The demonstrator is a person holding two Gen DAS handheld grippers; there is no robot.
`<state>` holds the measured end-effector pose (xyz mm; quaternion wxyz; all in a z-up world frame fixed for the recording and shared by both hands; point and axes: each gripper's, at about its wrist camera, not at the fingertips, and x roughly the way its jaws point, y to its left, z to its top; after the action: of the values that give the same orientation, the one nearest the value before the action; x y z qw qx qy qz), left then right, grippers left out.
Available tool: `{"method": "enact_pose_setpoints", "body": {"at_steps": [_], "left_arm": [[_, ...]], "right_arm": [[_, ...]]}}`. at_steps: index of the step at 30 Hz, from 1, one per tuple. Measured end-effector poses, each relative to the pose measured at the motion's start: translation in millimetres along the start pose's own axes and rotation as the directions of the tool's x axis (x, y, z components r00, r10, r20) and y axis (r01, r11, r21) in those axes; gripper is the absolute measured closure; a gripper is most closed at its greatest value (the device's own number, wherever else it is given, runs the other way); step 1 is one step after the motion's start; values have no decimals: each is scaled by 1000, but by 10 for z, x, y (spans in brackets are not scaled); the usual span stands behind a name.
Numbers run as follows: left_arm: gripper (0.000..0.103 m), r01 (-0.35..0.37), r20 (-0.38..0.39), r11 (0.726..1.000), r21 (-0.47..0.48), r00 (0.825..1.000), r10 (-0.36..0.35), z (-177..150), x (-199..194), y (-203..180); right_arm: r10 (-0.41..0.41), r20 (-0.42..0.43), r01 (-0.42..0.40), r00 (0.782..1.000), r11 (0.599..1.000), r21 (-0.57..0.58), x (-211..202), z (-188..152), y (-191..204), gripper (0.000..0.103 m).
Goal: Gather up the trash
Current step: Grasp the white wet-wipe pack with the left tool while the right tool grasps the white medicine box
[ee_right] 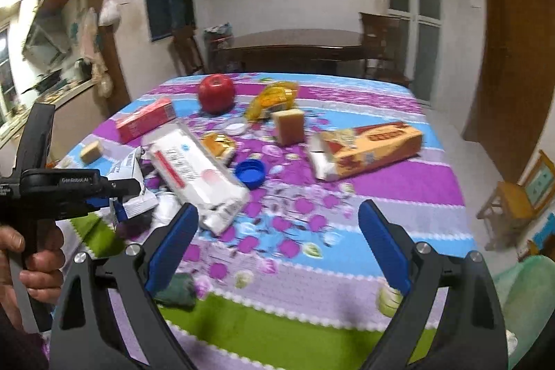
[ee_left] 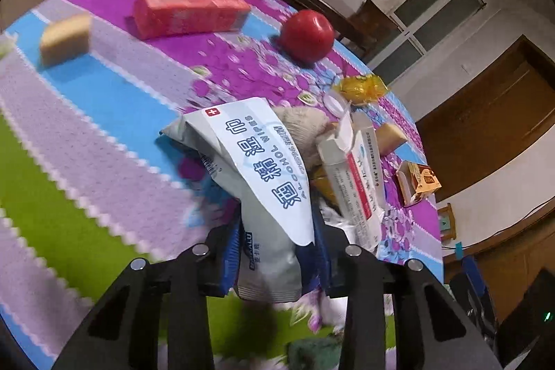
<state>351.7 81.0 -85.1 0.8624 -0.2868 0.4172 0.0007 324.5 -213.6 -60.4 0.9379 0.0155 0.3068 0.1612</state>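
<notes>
A crumpled white and grey alcohol wipes packet (ee_left: pixel 263 169) stands between the blue pads of my left gripper (ee_left: pixel 277 248), which is shut on its lower end. In the right wrist view that gripper (ee_right: pixel 114 196) is at the left, on the same packet (ee_right: pixel 128 172). Beside it lies a long white box with a red stripe (ee_left: pixel 357 175) (ee_right: pixel 197 172). My right gripper (ee_right: pixel 277 210) hangs open above the patterned tablecloth (ee_right: pixel 312 266), nothing between its fingers. A blue bottle cap (ee_right: pixel 250 172) and an open orange carton (ee_right: pixel 371 149) lie ahead of it.
A red apple (ee_right: pixel 215 92), a red box (ee_right: pixel 145 118), a yellow wrapper (ee_right: pixel 274 99), a gold wrapper (ee_right: pixel 218 143), a white cap (ee_right: pixel 236 128) and two tan blocks (ee_right: pixel 289 125) (ee_right: pixel 92 151) lie further back. A dark green lump (ee_right: pixel 177 290) sits near the front edge. A person's hand (ee_right: pixel 34 266) holds the left gripper.
</notes>
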Motion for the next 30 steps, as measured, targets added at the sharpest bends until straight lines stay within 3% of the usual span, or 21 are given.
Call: {"method": "enact_pose_setpoints", "body": {"at_steps": [3, 7, 13, 16, 20, 21, 25, 27, 30], "left_arm": [[66, -18, 39, 1000, 14, 999, 18, -22, -234, 89], [66, -60, 97, 997, 49, 994, 55, -39, -473, 171], [66, -56, 67, 998, 23, 996, 54, -50, -575, 408], [66, -58, 71, 998, 9, 996, 57, -38, -618, 505], [66, -60, 61, 998, 4, 996, 60, -45, -588, 542], [66, -60, 56, 998, 7, 997, 60, -57, -578, 545], [66, -59, 49, 998, 11, 997, 59, -77, -562, 528], [66, -72, 65, 997, 23, 995, 70, -76, -582, 506], [66, -92, 88, 994, 55, 992, 87, -89, -623, 447]], "right_arm": [[89, -24, -91, 996, 994, -57, 119, 78, 138, 13], [211, -133, -233, 968, 955, -183, 517, 240, 311, 13], [208, -298, -318, 932, 865, -389, 1155, 384, 443, 13], [242, -349, -385, 906, 812, -438, 1260, 441, 477, 12], [288, -409, -462, 866, 772, -435, 1353, 462, 546, 12], [281, -411, -461, 867, 766, -448, 1374, 456, 579, 13], [261, -423, -455, 868, 760, -465, 1401, 419, 652, 43], [269, -420, -455, 867, 772, -444, 1370, 420, 622, 44], [280, -369, -428, 886, 799, -422, 1182, 399, 541, 45]]}}
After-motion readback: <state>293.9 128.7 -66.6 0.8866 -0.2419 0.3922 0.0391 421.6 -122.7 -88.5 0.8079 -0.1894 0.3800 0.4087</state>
